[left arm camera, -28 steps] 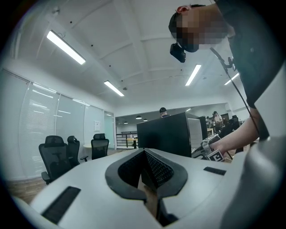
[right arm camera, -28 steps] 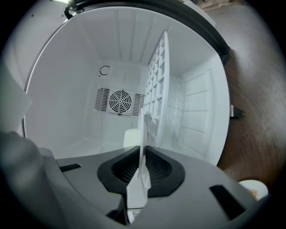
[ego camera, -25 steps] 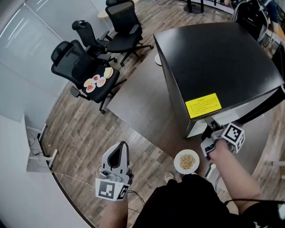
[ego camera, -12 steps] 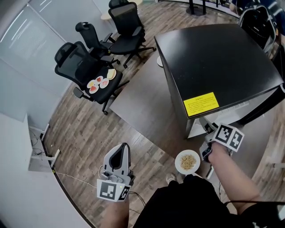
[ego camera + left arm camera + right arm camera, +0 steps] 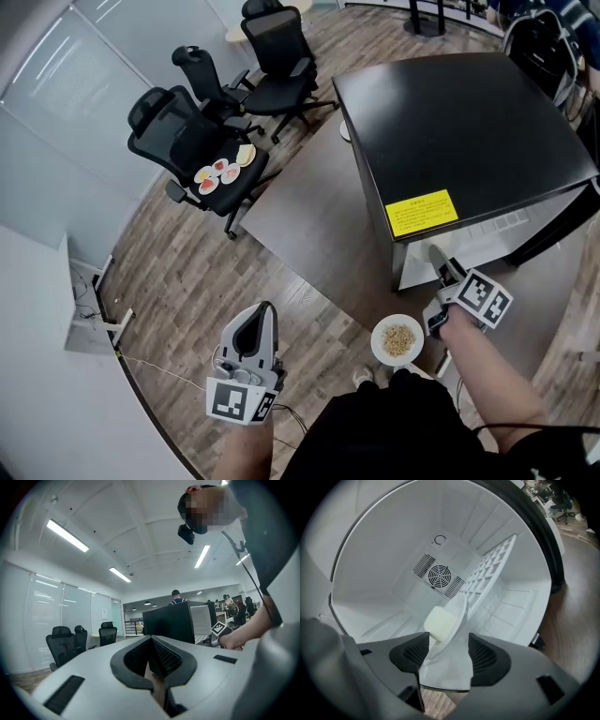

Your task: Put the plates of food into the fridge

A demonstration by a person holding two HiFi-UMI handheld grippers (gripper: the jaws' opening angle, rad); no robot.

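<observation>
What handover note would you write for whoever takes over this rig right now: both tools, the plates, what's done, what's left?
Left tool: shut, empty, clear of the fridge.
Right tool: jaws just opened, apart around the plate with a pale block, pads not pressing it.
Done: that plate appears set inside the fridge.
To do: plate of grains low beside the fridge; several plates of food on the office chair.

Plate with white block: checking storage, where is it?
Right gripper view, centre: the plate is inside the fridge, below its fan grille, between the right gripper's just-opened jaws.
</observation>
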